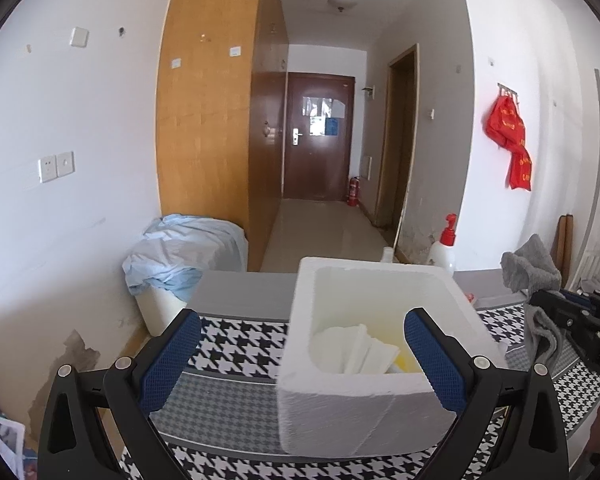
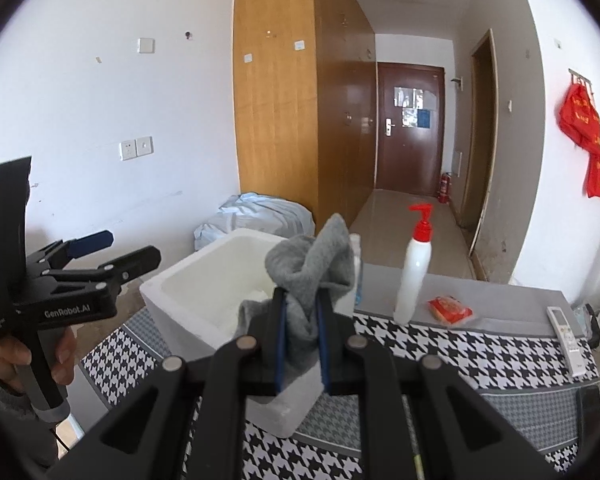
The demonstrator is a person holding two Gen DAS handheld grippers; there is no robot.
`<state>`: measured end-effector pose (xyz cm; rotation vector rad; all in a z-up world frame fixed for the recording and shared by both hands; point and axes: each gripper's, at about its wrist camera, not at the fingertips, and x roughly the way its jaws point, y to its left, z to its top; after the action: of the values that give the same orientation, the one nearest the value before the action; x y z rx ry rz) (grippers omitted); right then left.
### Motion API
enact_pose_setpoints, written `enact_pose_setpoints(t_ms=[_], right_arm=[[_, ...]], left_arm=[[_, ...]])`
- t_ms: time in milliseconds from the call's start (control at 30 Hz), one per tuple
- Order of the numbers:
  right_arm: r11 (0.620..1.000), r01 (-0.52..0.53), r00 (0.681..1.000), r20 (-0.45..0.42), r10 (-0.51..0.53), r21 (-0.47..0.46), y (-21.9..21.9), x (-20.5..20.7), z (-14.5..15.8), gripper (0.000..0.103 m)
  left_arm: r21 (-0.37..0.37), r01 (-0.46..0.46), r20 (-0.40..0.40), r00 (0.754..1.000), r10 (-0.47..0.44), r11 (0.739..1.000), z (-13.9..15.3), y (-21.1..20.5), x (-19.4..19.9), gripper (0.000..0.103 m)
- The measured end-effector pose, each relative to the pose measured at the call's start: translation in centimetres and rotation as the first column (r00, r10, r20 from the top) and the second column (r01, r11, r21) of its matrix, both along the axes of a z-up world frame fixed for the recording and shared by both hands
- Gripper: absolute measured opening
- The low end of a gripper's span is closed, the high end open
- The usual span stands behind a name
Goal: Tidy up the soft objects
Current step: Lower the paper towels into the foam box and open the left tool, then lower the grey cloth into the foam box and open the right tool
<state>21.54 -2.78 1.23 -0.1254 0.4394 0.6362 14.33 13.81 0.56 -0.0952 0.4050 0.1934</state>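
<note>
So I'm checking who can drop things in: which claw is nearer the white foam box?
Left. The left claw straddles the foam box; the right claw, holding the grey sock, hovers beside it.

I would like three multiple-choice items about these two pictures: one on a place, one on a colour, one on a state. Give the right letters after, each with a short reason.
1. Where does the white pump bottle with the red top stand?
A. inside the white foam box
B. on the table, to the right of the white foam box
C. on the floor by the door

2. What colour is the soft cloth held by the right tool?
A. grey
B. red
C. blue

3. In what state is the left tool?
A. shut on the cloth
B. shut on the box wall
C. open, holding nothing

Answers:
1 B: the right wrist view shows it upright on the table, apart from the box.
2 A: the cloth between the blue pads is grey.
3 C: its pads stand wide apart with nothing between them.
</note>
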Motion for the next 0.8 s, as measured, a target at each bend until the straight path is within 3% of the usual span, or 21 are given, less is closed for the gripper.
enact_pose_setpoints(t_ms=[800], right_arm=[[0.998,-0.043,0.999,-0.024,0.042,-0.039,5.7,2.2,0.6,0.017]], left_arm=[[-0.012,-0.039,0.005,0.999,0.039,0.999,-2.0,3.3,-2.7,0.102]])
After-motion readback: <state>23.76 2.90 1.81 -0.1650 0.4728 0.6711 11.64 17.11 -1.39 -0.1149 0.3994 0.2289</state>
